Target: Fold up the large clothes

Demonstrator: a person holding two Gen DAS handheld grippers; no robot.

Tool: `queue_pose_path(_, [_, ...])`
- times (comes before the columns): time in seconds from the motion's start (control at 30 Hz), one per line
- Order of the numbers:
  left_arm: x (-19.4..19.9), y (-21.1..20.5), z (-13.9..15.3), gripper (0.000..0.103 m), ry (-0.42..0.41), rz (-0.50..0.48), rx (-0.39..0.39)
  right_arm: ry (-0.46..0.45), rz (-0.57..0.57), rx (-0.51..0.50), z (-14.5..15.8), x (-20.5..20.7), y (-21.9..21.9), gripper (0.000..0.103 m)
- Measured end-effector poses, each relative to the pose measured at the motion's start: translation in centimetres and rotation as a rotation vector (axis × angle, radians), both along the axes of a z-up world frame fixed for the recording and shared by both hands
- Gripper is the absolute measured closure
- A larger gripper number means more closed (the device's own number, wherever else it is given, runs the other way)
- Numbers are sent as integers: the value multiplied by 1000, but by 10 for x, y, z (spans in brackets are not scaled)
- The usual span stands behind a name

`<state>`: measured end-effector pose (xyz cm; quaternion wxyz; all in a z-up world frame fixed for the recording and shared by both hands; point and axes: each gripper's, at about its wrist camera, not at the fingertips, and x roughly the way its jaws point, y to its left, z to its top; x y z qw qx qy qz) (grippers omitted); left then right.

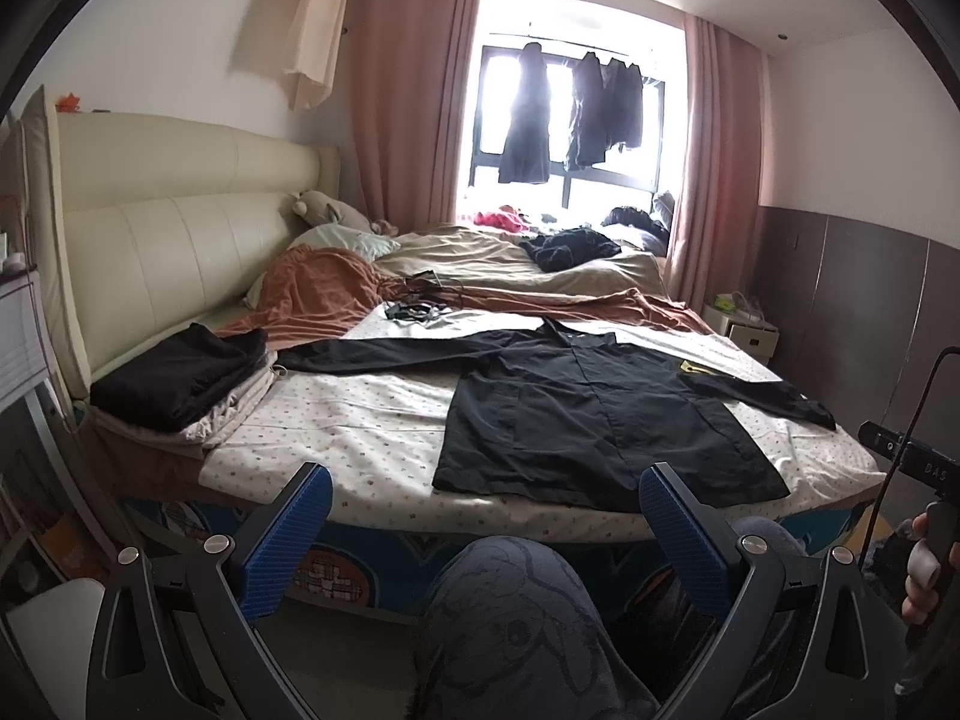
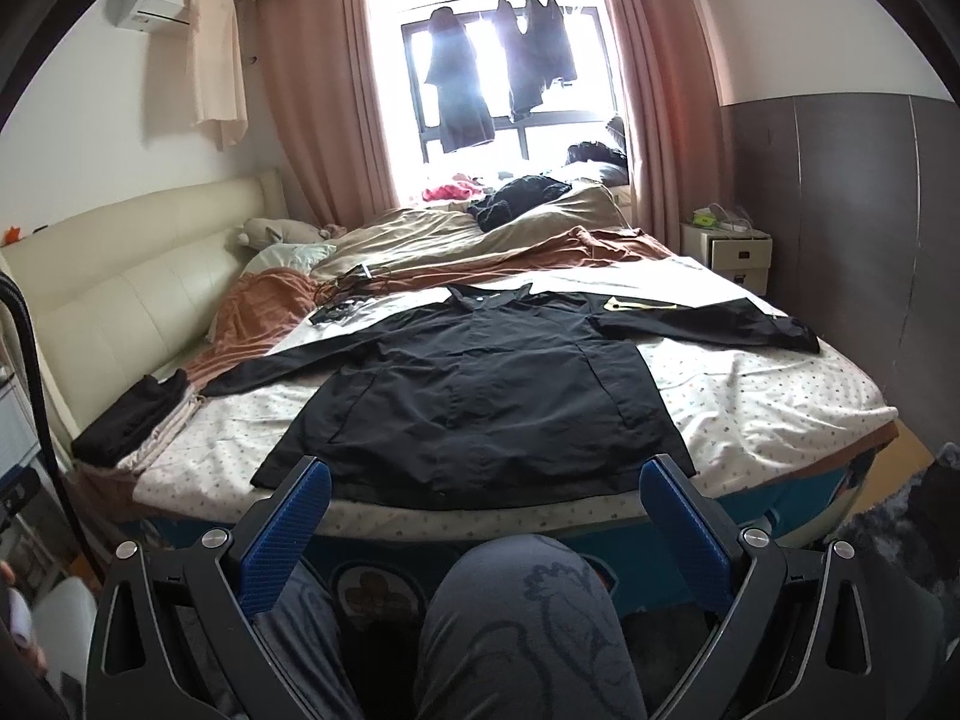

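Both tools, the left tool [image 1: 483, 489] and the right tool [image 2: 485, 489], hang wide and empty over the person's knees, short of the bed [image 2: 750, 402]. Beyond them the black jacket [image 2: 480, 384] lies flat, sleeves spread. Judged best: start with a sleeve cuff, folding inward (smoothly). Only the left view shows the folded stack [image 1: 180, 375] clearly.

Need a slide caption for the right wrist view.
Open right gripper hovers before black jacket spread flat on the bed.
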<state>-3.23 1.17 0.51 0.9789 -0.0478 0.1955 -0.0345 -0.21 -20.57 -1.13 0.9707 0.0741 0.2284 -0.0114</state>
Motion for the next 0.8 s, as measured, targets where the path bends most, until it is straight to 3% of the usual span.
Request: queue_pose_path(0.8, [6,2,2,0,-10,-3,6,-17,2,7,-1,0,-2,0])
